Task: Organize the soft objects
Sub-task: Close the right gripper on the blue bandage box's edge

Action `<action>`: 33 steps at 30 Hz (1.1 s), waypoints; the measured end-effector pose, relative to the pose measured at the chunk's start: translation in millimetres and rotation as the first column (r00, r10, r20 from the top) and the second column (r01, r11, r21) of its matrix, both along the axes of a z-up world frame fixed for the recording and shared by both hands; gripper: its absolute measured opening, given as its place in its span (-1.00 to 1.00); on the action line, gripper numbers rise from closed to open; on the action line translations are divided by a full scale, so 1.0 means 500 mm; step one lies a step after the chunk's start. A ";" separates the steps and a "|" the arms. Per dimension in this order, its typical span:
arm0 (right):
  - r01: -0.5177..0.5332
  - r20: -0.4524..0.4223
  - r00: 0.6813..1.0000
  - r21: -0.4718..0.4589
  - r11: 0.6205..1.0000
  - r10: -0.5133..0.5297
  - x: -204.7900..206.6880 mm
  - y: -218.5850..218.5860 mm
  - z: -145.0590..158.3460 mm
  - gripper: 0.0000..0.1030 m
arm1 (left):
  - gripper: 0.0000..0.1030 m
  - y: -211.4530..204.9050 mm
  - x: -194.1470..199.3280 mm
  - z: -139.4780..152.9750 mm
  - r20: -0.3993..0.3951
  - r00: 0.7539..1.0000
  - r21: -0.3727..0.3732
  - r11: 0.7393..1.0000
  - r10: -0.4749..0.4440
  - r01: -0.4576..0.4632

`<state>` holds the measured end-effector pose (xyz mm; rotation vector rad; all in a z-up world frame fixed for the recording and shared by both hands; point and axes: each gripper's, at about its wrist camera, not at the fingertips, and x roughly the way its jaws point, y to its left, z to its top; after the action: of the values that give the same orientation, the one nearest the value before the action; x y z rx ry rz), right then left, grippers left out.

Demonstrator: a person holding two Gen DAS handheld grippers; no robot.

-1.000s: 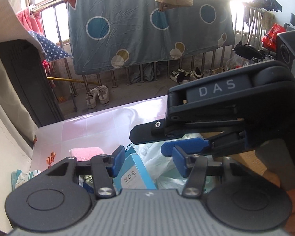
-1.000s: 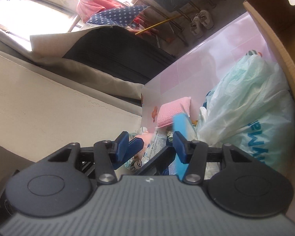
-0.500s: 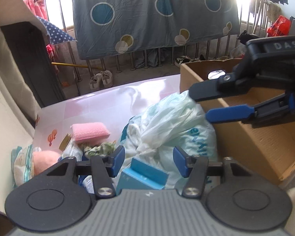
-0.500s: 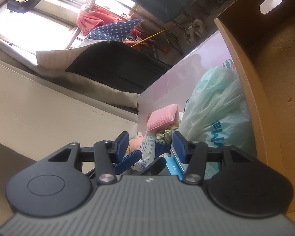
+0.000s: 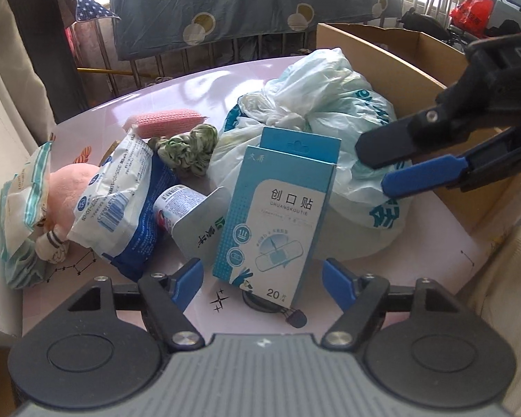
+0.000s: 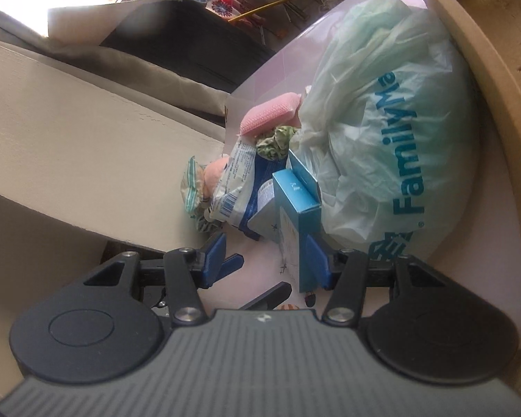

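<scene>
The left gripper [image 5: 262, 274] hangs low over the pink counter [image 5: 163, 104], and its jaws have just been opening; they stand wide, with the blue plaster box [image 5: 278, 215] upright between them but clear of both pads. The right gripper [image 5: 375, 170] reaches in from the right above the pale plastic bag [image 5: 316, 87], its jaws partly apart with nothing pressed between them. In its own view the box [image 6: 297, 205] stands just beside the right pad; whether they touch, I cannot tell. Left of the box lie a white and blue packet [image 5: 121, 194], a green scrunchie [image 5: 187, 149], a pink sponge [image 5: 166, 121] and a pink plush toy [image 5: 73, 187]. A cardboard box [image 5: 399, 45] stands at the far right, touching the bag.
</scene>
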<state>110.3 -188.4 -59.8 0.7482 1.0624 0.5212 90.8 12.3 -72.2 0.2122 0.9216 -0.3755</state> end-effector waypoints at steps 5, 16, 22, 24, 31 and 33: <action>0.037 -0.037 0.999 -0.033 0.999 -0.038 -0.006 0.031 -0.039 0.00 | 0.53 0.004 0.029 -0.018 0.000 0.998 -0.049 0.997 -0.064 0.064; 0.077 -0.065 0.995 -0.055 0.996 -0.081 0.013 0.059 -0.070 -0.01 | 0.70 0.013 0.078 -0.052 -0.037 0.987 -0.118 0.982 -0.156 0.150; 0.070 -0.065 0.995 -0.057 0.996 -0.073 0.022 0.080 -0.074 -0.03 | 0.70 0.015 0.081 -0.052 -0.032 0.988 -0.138 0.980 -0.148 0.142; 0.063 -0.064 0.996 -0.056 0.996 -0.067 0.022 0.084 -0.074 -0.04 | 0.70 0.016 0.083 -0.052 -0.026 0.990 -0.129 0.982 -0.139 0.135; 0.053 -0.053 0.997 -0.069 0.996 -0.057 0.023 0.087 -0.070 -0.04 | 0.77 0.014 0.089 -0.060 -0.034 0.992 -0.112 0.987 -0.122 0.118; 0.057 -0.059 0.996 -0.070 0.996 -0.061 0.026 0.087 -0.075 -0.04 | 0.77 0.011 0.088 -0.070 -0.047 0.992 -0.112 0.987 -0.118 0.112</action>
<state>123.1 -144.7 -97.5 0.7367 1.1063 0.4117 135.0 17.7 -107.3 0.1556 0.9412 -0.5397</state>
